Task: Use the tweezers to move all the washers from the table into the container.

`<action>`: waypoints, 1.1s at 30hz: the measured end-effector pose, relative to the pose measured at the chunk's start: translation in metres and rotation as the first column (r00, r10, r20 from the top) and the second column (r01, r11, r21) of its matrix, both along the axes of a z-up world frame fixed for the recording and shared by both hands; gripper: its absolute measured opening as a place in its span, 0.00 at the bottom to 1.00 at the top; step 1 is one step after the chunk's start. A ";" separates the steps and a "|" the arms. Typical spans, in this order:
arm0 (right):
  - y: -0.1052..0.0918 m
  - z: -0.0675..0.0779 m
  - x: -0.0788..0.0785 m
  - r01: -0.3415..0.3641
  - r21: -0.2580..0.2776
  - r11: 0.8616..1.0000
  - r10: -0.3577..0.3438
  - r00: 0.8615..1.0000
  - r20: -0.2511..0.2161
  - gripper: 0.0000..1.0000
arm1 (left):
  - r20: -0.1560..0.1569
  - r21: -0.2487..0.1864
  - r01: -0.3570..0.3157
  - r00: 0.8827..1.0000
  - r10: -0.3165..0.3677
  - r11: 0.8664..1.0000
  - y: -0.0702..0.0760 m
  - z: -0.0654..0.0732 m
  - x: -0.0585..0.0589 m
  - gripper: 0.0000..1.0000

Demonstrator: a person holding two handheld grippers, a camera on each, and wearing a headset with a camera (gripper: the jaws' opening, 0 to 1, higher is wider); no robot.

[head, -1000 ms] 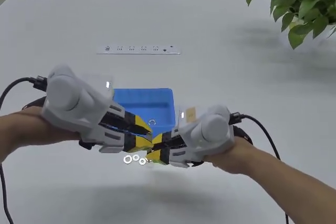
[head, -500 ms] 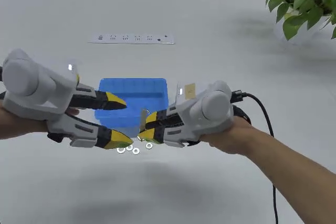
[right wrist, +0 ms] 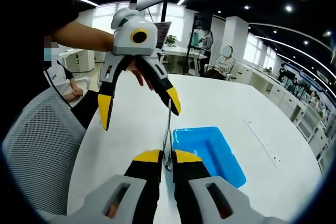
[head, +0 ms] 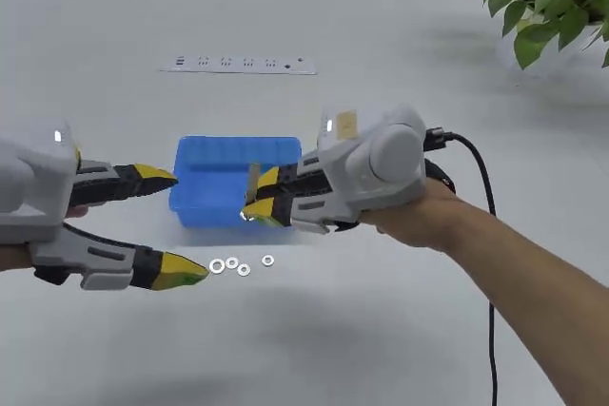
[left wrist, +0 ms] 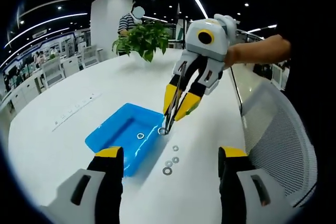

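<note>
Right gripper [head: 262, 199] clenched on one tweezers [left wrist: 172, 103], one washer [left wrist: 161, 130] at its tip over blue container [head: 219, 178], second washer [left wrist: 140, 136] inside, four loose washers [head: 231, 262] on table [head: 400, 330], left gripper [head: 186, 227] released, empty.

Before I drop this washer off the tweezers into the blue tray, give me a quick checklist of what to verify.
1. Right gripper shut on the thin metal tweezers: ok.
2. Small silver washer at the tweezers' tip: ok.
3. Tip inside the blue plastic container rim: cannot tell; it sits at the near edge.
4. Left gripper open, holding nothing: ok.
5. White table cleared of loose washers: not ok; four lie beside the container.
</note>
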State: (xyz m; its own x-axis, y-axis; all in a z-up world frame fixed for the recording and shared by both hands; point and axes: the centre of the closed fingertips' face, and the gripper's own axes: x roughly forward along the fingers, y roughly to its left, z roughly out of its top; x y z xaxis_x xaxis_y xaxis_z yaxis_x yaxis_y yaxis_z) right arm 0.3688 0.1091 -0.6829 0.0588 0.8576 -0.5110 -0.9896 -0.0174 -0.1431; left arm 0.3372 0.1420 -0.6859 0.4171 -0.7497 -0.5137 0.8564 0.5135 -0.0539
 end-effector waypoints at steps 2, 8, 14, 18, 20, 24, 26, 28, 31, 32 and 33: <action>0.002 0.003 0.004 0.000 0.006 1.000 0.000 1.000 0.005 0.09 | 0.010 -0.017 -0.026 1.000 0.027 1.000 0.003 0.003 0.001 0.85; 0.007 0.007 0.019 -0.001 0.013 1.000 0.000 1.000 0.021 0.09 | 0.025 -0.055 -0.066 0.997 0.068 0.996 0.007 0.009 0.002 0.94; 0.013 0.009 0.034 0.005 0.023 1.000 -0.005 1.000 0.027 0.09 | 0.030 -0.065 -0.083 0.996 0.086 0.994 0.009 0.011 0.002 0.99; 0.017 0.008 0.045 0.013 0.028 1.000 -0.013 1.000 0.028 0.09 | 0.023 -0.070 -0.087 0.996 0.089 0.994 0.010 0.009 0.002 0.99; 0.019 0.006 0.051 0.019 0.031 0.999 -0.020 1.000 0.024 0.09 | 0.018 -0.064 -0.086 0.996 0.088 0.994 0.011 0.006 0.002 0.99; 0.022 0.003 0.062 0.030 0.038 0.999 -0.031 0.999 0.024 0.09 | 0.010 -0.060 -0.087 0.996 0.087 0.994 0.012 0.005 0.005 0.99; 0.024 0.001 0.066 0.037 0.042 0.998 -0.038 0.999 0.024 0.09 | 0.011 -0.062 -0.087 0.996 0.088 0.994 0.012 0.005 0.006 0.99; 0.026 -0.002 0.070 0.038 0.042 0.998 -0.039 0.999 0.023 0.09 | 0.014 -0.066 -0.086 0.996 0.087 0.994 0.011 0.006 0.008 0.99; 0.028 -0.008 0.073 0.038 0.037 0.999 -0.039 0.999 0.020 0.09 | 0.017 -0.066 -0.084 0.996 0.085 0.994 0.011 0.007 0.011 0.99; 0.029 -0.010 0.074 0.037 0.035 0.999 -0.038 0.999 0.021 0.09 | 0.017 -0.065 -0.083 0.996 0.085 0.994 0.011 0.007 0.012 0.99; 0.030 -0.013 0.075 0.038 0.029 0.999 -0.039 0.999 0.022 0.09 | 0.017 -0.063 -0.082 0.996 0.083 0.995 0.011 0.006 0.013 0.99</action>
